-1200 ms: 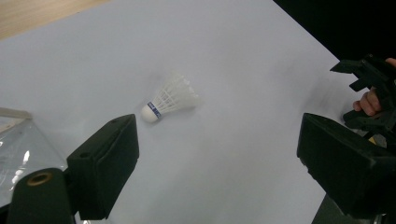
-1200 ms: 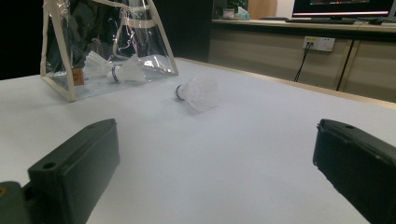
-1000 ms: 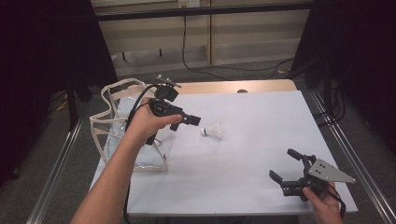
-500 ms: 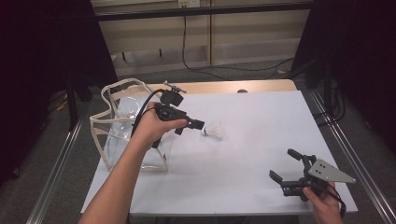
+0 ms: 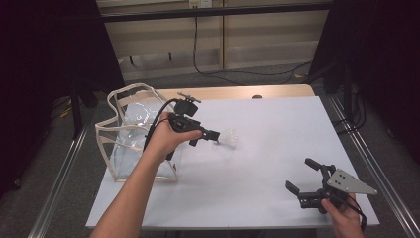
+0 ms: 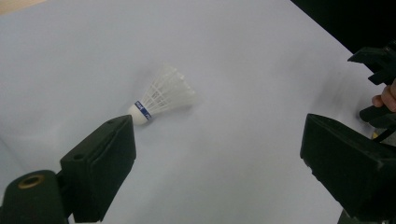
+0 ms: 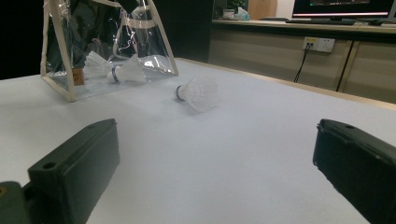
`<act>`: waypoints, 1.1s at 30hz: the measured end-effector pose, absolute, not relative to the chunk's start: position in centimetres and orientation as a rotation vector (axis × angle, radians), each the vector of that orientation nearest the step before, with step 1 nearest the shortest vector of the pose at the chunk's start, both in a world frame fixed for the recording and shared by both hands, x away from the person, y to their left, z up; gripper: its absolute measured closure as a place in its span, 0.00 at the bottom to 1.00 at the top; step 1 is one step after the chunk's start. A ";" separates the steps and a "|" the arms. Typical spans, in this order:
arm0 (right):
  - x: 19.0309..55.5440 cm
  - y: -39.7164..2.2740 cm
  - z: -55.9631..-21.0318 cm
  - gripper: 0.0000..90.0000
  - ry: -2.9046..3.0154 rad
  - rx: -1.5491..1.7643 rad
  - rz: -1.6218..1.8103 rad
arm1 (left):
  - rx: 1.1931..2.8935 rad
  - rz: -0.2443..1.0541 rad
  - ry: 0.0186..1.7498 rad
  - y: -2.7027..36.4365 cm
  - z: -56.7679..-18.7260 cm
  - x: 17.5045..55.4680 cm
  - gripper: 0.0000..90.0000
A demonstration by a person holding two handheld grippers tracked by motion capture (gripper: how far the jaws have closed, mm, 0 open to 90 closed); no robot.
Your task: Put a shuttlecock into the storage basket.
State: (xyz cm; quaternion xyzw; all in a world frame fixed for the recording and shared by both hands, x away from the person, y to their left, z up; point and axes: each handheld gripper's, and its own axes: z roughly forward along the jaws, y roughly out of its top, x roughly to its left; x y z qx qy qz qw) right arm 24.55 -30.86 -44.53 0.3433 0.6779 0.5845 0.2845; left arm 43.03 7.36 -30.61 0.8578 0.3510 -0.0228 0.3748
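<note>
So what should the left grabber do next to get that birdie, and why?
Probably ease the left gripper forward and down, so its open jaws sit on both sides of the shuttlecock, then close. The shuttlecock lies loose on the white table, ahead of the jaws and near the left one, untouched. The clear bag beside it already holds others.

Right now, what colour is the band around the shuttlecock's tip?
Blue, around the white shuttlecock; clearest in the left gripper view.
</note>
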 end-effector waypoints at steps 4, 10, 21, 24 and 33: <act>24.5 -30.9 -44.5 0.01 1.813 0.924 1.566 | 2.196 -0.058 0.897 7.3 -31.0 43.1 0.12; 24.5 -30.9 -44.5 0.01 1.816 0.918 1.562 | 2.198 -0.045 0.897 7.2 -31.5 43.1 0.11; 24.5 -30.8 -44.5 0.01 1.816 0.921 1.563 | 2.181 -0.022 0.900 6.9 -32.5 43.2 0.11; 24.5 -30.9 -44.5 0.01 1.816 0.920 1.562 | 2.182 -0.011 0.906 6.7 -32.8 43.2 0.11; 24.5 -30.9 -44.5 0.01 1.816 0.916 1.563 | 2.161 0.001 0.924 6.2 -34.1 43.4 0.10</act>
